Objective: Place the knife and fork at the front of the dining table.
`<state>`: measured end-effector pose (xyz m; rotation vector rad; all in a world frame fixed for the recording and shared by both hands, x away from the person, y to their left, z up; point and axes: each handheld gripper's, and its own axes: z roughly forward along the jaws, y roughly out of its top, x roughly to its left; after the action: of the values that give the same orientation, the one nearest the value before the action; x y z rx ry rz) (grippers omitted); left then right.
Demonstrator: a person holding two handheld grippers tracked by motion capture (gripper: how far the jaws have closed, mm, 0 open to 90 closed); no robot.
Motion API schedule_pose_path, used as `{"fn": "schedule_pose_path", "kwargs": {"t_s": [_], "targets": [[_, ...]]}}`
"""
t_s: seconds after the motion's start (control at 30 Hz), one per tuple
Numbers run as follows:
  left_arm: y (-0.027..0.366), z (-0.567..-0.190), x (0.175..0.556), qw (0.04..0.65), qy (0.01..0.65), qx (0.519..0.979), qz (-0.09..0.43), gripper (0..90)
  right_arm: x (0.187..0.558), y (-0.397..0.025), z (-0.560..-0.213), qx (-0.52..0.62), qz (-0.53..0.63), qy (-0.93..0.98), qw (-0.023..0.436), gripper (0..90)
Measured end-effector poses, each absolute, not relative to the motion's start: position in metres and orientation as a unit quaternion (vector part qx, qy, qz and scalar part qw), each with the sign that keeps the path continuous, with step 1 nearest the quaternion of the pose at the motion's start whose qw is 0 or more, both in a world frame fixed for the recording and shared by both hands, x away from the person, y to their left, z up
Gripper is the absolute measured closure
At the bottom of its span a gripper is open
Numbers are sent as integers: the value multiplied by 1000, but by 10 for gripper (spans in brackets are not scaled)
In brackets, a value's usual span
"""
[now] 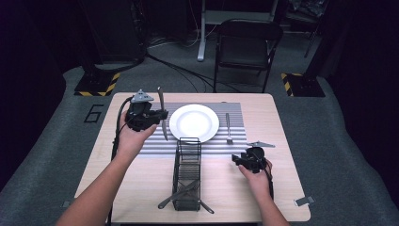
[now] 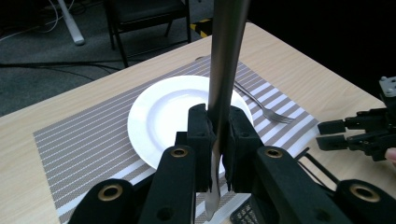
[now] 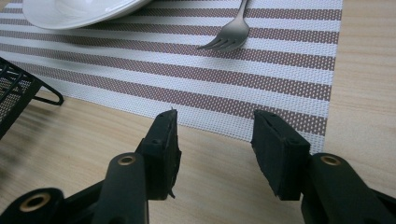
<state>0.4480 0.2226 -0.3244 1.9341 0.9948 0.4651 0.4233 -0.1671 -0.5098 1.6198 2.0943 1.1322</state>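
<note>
My left gripper is shut on a table knife, held just left of the white plate above the striped placemat. The knife stands nearly upright between the jaws. A fork lies on the placemat right of the plate. My right gripper stands open with nothing between its fingers, low over the wooden table just in front of the placemat's near right corner.
A black wire cutlery caddy stands at the front middle of the table, with utensils lying across its near end. A black folding chair stands on the floor beyond the table's far edge.
</note>
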Motion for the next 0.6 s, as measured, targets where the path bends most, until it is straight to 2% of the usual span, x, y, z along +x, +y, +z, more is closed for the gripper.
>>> {"fn": "schedule_pose_path", "kwargs": {"t_s": [0.6], "targets": [[254,-366,453,429,443,761,201,823,423,-165,-511,555,388,724,129,500]]}}
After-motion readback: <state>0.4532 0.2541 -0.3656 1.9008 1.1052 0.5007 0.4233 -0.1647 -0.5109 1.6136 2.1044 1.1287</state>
